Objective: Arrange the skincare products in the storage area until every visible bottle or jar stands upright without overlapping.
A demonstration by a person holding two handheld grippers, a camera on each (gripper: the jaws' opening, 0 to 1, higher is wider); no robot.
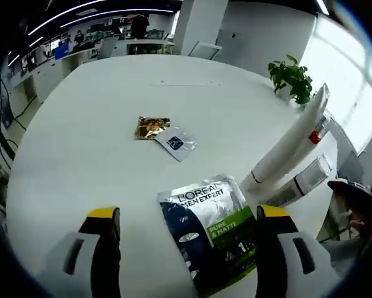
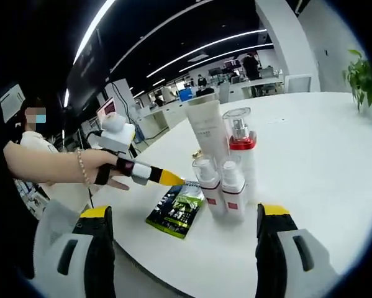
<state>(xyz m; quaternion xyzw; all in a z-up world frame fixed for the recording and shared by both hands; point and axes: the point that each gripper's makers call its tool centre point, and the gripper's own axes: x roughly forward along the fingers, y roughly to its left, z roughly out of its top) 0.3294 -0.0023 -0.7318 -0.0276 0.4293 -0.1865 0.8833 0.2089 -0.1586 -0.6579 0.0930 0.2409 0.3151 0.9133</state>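
White laminate covers the large round table [image 1: 80, 124] on which the skincare products are laid out. In the left gripper view, the left gripper [image 1: 189, 233] is held wide open above the table's near edge, nothing between its yellow-tipped jaws. A flat blue, silver and green L'Oréal Men Expert sachet [image 1: 207, 230] is seen lying between the jaws' lines. Farther off, a small gold foil sachet [image 1: 151, 127] and a small silver sachet with a dark label [image 1: 177, 143] lie touching each other near the table's middle. To the right, a tall white tube [image 1: 288, 146] and a clear pump bottle with a red collar [image 1: 318, 129] are seen, tilted in this view. A green potted plant [image 1: 292, 77] stands at the far right edge.

In the right gripper view, the right gripper [image 2: 182, 239] is likewise spread open and empty. The upright cluster is seen ahead: the white tube [image 2: 207, 127], the red-collared pump bottle [image 2: 240, 139], and two small white pump bottles with red labels [image 2: 222, 186] in front, packed close together. The L'Oréal sachet [image 2: 178, 208] lies flat just left of them. The left gripper [image 2: 151, 175], held by a person's hand [image 2: 102, 171], reaches in from the left, its tip near the sachet.
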